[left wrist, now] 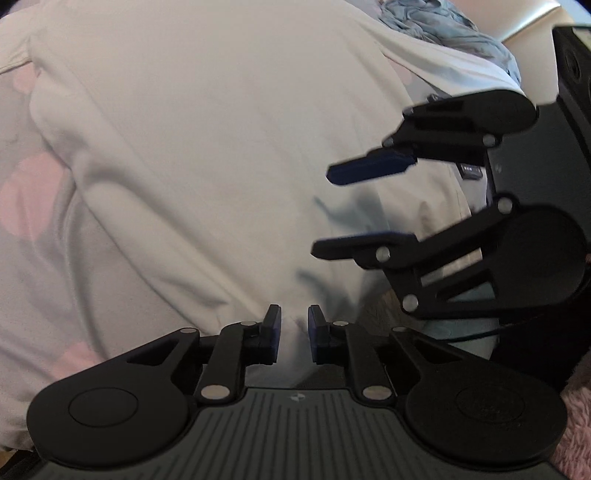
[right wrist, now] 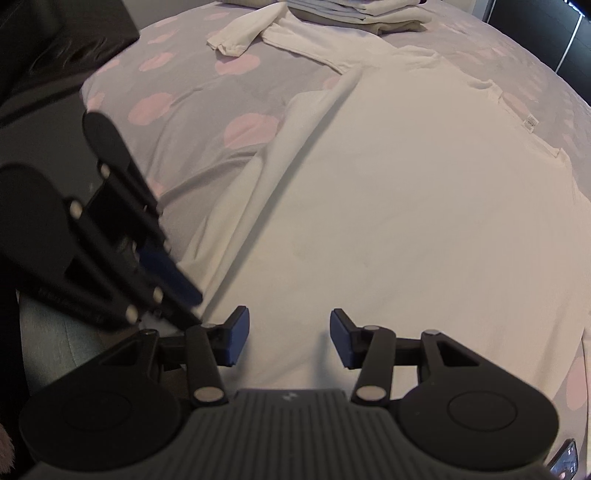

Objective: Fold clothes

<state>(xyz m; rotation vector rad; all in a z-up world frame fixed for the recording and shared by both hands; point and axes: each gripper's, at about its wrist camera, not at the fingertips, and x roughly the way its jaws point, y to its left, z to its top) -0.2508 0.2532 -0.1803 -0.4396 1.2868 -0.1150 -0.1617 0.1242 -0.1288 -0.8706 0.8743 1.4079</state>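
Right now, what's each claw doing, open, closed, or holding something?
Left claw: open a little, holding nothing, above the white shirt.
Right claw: open wide, empty, over the same shirt.

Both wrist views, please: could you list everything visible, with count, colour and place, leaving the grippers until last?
White garment: one, off-white, spread flat on the bed, one side folded inward.
Bedsheet: one, grey with pink spots, under the garment.
Folded stack: one pile, white and grey, at the far end of the bed.
Crumpled blue cloth: one, blue-grey, beyond the garment in the left wrist view.
Left gripper: black with blue pads, narrowly parted, garment fabric between the pads.
Right gripper: black with blue pads, open above the garment's near edge.
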